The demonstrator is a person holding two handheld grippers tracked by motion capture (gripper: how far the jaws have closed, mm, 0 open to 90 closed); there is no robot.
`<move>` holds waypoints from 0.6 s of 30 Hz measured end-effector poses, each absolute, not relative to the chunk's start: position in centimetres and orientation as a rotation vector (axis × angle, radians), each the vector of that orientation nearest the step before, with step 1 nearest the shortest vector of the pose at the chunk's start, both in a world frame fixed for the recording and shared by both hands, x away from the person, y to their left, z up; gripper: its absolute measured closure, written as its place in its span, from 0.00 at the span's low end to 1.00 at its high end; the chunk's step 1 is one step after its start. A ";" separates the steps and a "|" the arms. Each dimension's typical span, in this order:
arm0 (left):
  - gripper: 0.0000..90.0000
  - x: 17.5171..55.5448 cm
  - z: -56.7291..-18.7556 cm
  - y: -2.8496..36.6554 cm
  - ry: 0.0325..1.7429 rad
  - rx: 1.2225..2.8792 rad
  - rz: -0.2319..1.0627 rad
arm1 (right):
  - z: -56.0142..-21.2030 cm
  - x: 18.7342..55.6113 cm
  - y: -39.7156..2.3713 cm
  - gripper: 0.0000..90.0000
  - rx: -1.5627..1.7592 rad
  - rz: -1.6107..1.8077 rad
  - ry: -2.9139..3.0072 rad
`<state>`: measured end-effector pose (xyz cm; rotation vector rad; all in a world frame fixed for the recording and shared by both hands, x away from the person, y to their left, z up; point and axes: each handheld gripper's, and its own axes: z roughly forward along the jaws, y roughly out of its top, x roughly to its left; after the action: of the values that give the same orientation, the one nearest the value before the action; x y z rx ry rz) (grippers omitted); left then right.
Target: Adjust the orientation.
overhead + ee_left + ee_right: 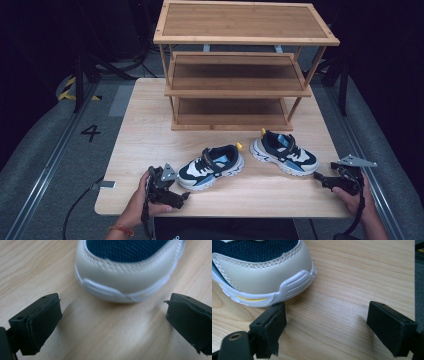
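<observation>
**Holding both tongs spread at the toes of two shoes**

Facing me at the far side of the table [145,125] is a three-tier wooden rack [240,75], and every shelf I can see on it is bare. Both shoes sit on the tabletop in front of it, between the rack and my hands, toes toward me.

My left hand [137,197] holds the left tongs [186,196] low near the table's front edge, pointing at the toe of the left shoe [212,166]. In the left gripper view the jaws are spread wide, with the cream toe cap [125,277] just beyond the gap and touching neither jaw.

My right hand [357,197] holds the right tongs [317,175] at the table's right side, aimed at the toe of the right shoe [284,152]. Its jaws are spread wide as well. In the right gripper view the shoe's toe [269,277] lies off to one side, its white sole edge just above the tip of one jaw; I cannot tell whether they touch.

On the floor to the left are a painted "4" [90,132] and a yellow-and-black striped marking [66,87].
</observation>
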<state>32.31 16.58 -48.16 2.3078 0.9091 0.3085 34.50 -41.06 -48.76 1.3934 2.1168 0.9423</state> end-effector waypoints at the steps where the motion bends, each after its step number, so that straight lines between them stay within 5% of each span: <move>1: 0.00 32.6 -48.1 16.4 0.910 2.314 0.329 | -48.8 34.5 -41.1 0.18 1.394 0.942 2.117; 18: 0.01 38.0 -48.3 17.8 1.013 2.247 0.361 | -48.8 34.5 -41.1 0.18 1.394 0.942 2.117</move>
<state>38.00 17.78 -48.31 2.2475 1.0135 0.3614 34.50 -41.06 -48.75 1.3939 2.1165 0.9419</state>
